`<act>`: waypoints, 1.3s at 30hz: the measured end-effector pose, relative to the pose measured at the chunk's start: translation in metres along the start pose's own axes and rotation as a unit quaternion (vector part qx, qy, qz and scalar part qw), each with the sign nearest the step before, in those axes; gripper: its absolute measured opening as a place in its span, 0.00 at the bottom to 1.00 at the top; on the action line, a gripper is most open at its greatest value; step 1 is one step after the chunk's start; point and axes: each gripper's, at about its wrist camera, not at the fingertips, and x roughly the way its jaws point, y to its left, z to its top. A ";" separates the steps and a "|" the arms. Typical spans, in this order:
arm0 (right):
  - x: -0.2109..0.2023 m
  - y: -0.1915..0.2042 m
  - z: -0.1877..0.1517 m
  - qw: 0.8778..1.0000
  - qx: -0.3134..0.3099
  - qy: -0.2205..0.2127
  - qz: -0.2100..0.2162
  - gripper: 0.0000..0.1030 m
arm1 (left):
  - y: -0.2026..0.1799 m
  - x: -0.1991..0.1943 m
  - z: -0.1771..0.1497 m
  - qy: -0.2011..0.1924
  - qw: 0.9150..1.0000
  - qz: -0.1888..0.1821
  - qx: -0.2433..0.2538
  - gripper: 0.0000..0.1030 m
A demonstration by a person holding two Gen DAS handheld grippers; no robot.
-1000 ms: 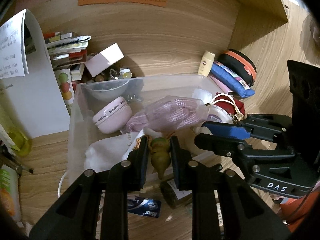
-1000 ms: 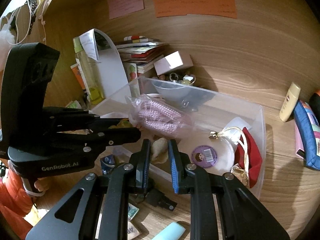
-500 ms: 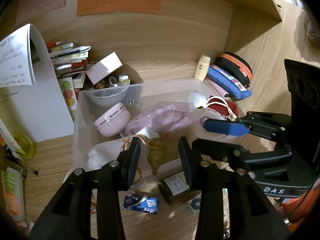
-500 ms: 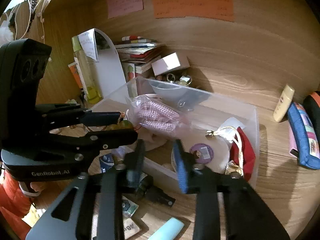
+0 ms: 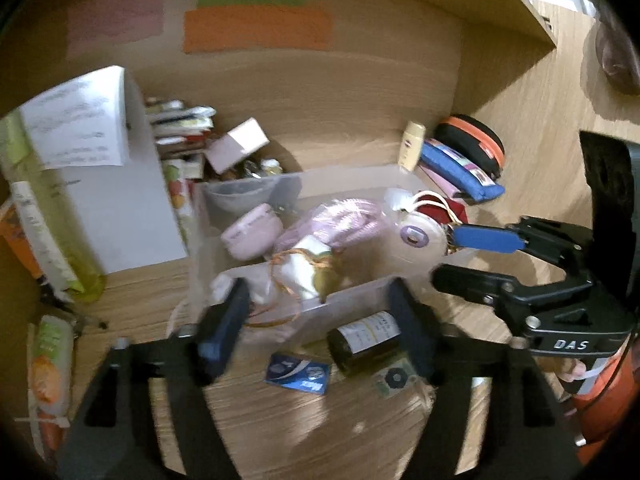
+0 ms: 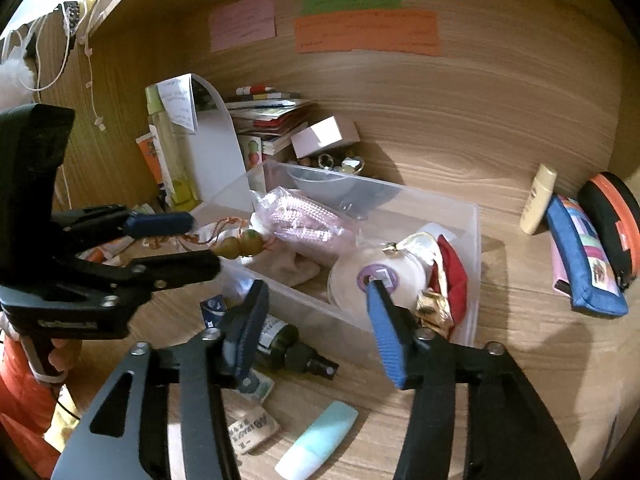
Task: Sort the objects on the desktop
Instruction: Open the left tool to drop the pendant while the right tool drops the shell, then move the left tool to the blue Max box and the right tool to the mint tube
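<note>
Gourd charm, olive-brown on orange cord, lies at the near-left edge of the clear plastic bin, resting on white cloth inside. Left-wrist view blurred; charm shows there just past the bin's near wall, between and beyond the spread fingers.

Left gripper: jaws wide apart, nothing held. In the right view, left gripper sits just beside the charm; contact cannot be judged.

Right gripper: jaws wide apart, empty, over the bin's near wall.

Bin also holds a pink bagged bundle, a round white pouch, a red pouch.

In front of bin on wooden desk: dark glass bottle, pale blue tube.

Wood-panel back wall carries pink, green, orange paper notes. Blue pencil case well right of bin.
</note>
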 end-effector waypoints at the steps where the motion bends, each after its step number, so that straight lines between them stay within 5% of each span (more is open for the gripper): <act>1: -0.002 -0.001 -0.001 1.000 0.002 -0.002 -0.002 0.56 | 0.001 -0.004 -0.001 -0.007 1.000 0.009 -0.001 0.85; 7: -0.020 -0.004 -0.011 1.000 0.008 -0.011 -0.023 0.73 | 0.008 -0.019 -0.012 -0.012 0.999 0.043 -0.007 0.92; 30: -0.019 -0.022 -0.075 0.995 0.036 0.075 -0.048 0.77 | 0.013 0.031 -0.067 0.129 0.990 0.048 0.000 0.93; 39: -0.006 -0.020 -0.088 0.993 0.034 0.110 -0.027 0.77 | 0.008 0.044 -0.068 0.150 0.987 0.048 0.017 0.93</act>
